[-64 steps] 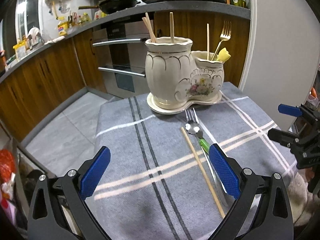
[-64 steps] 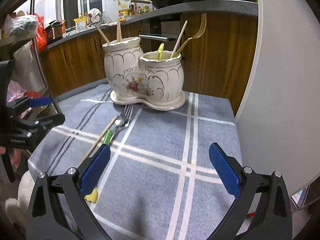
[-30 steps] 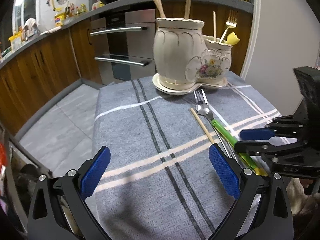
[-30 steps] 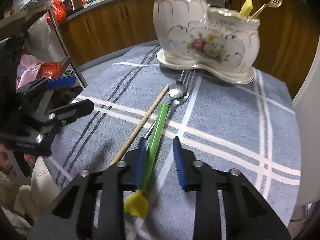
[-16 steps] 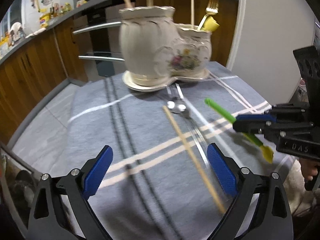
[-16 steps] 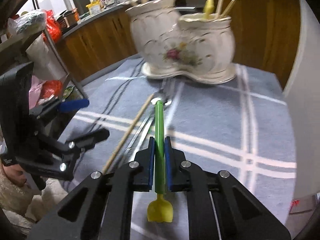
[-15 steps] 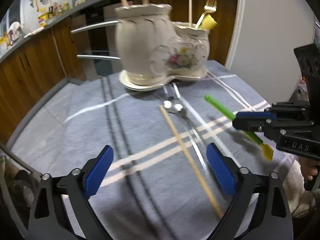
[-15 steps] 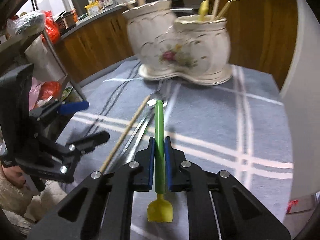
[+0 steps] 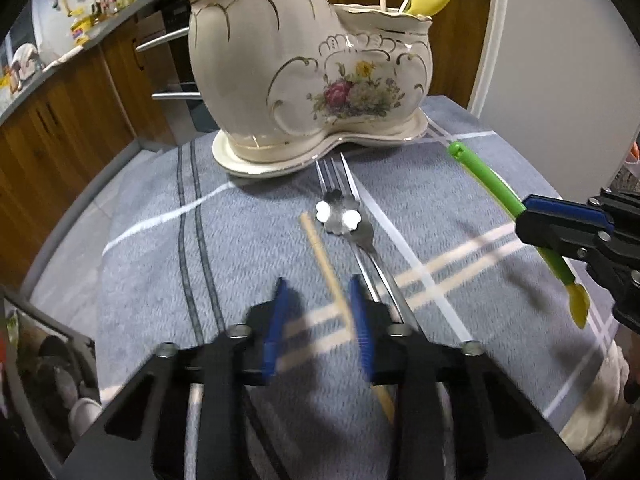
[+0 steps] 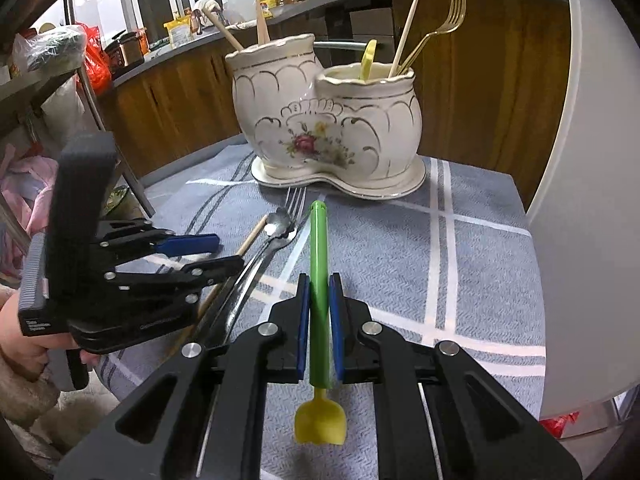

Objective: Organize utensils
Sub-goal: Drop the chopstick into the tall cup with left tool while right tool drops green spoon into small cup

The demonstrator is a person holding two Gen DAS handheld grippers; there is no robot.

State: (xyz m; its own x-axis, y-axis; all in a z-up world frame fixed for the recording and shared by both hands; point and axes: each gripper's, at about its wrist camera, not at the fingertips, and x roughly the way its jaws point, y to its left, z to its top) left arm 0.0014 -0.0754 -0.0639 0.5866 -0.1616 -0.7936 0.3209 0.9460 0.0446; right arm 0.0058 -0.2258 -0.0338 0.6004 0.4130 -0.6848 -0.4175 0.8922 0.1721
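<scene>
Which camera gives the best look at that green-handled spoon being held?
The right wrist view: the green-handled spoon runs its full length between the right gripper. The left wrist view shows it sideways at the frame edge, partly hidden.

- The ceramic holder (image 9: 308, 76) stands at the far end of the tablecloth (image 9: 140, 264), and I place everything else from it.
- Its taller pot is to my left and its shorter pot to my right.
- A fork (image 10: 436, 30) and a stick (image 10: 404, 36) stand in the shorter pot.
- Just before the holder a fork (image 9: 332, 176) and a spoon (image 9: 344, 220) lie on the cloth, handles toward me.
- The chopstick (image 9: 324, 260) lies just left of the spoon.
- My left gripper (image 9: 318, 320) straddles the chopstick's near part.
- My right gripper (image 10: 319, 320), before the holder and right of the spoon, holds the scoop (image 10: 319, 264) above the cloth, handle tip toward the holder.
</scene>
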